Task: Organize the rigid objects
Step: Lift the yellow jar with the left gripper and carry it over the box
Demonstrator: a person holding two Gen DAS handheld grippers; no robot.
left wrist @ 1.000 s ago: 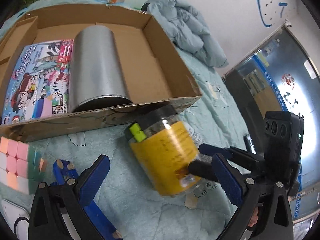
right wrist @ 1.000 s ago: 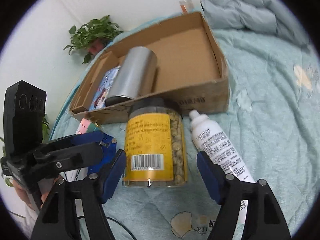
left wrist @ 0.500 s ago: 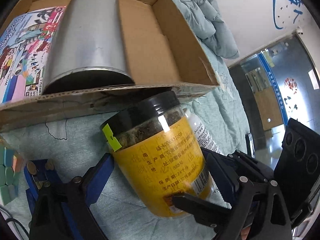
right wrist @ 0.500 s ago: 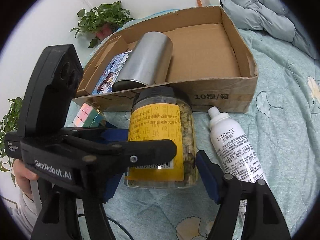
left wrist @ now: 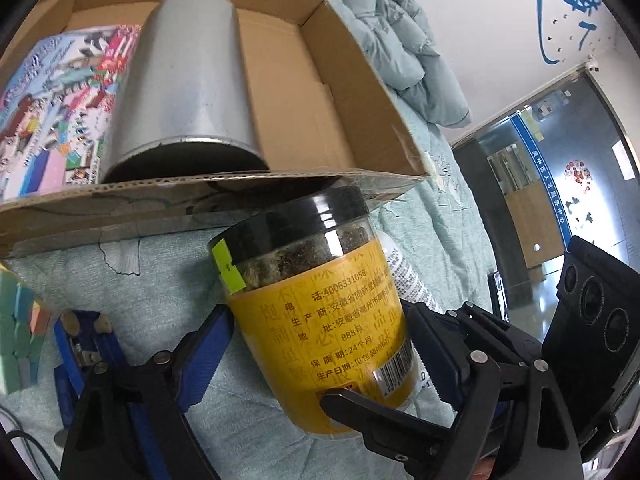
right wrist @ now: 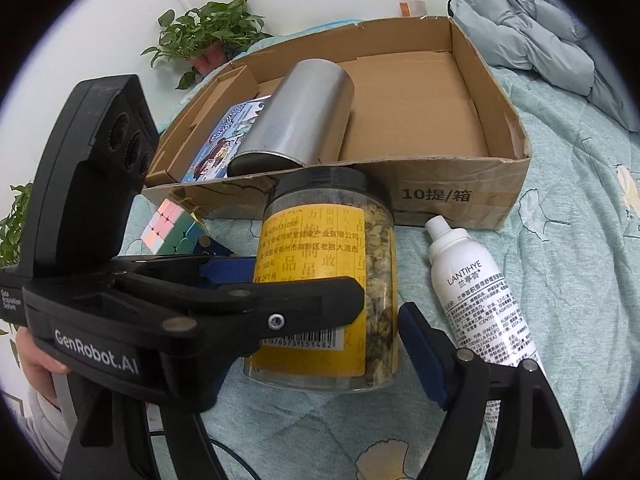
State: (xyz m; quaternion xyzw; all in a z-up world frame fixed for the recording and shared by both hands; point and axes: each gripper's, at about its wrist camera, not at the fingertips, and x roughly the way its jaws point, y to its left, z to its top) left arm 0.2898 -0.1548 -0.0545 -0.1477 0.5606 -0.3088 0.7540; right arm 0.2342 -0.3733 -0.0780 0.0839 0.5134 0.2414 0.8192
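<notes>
A clear jar with a yellow label and black lid (left wrist: 320,312) (right wrist: 324,276) lies on the teal quilt, lid toward the cardboard box (left wrist: 360,120) (right wrist: 460,196). My left gripper (left wrist: 316,344) has its jaws on both sides of the jar's lower body. My right gripper (right wrist: 320,344) also straddles the jar, its right finger (right wrist: 420,344) at the jar's side; its left finger is hidden behind the left gripper's body. The box holds a silver cylinder (left wrist: 184,88) (right wrist: 300,120) and a colourful picture box (left wrist: 52,100) (right wrist: 224,144).
A white spray bottle (right wrist: 480,296) lies right of the jar. A pastel puzzle cube (right wrist: 172,228) (left wrist: 20,332) lies left of it. A blue tool (left wrist: 80,344) lies by the cube. A folded grey-blue jacket (right wrist: 540,32) lies behind the box, potted plants (right wrist: 208,36) at the back.
The left gripper has moved in over the jar and its jaws now flank the jar's body. The right gripper has come slightly closer. The jar stays lying in place.
</notes>
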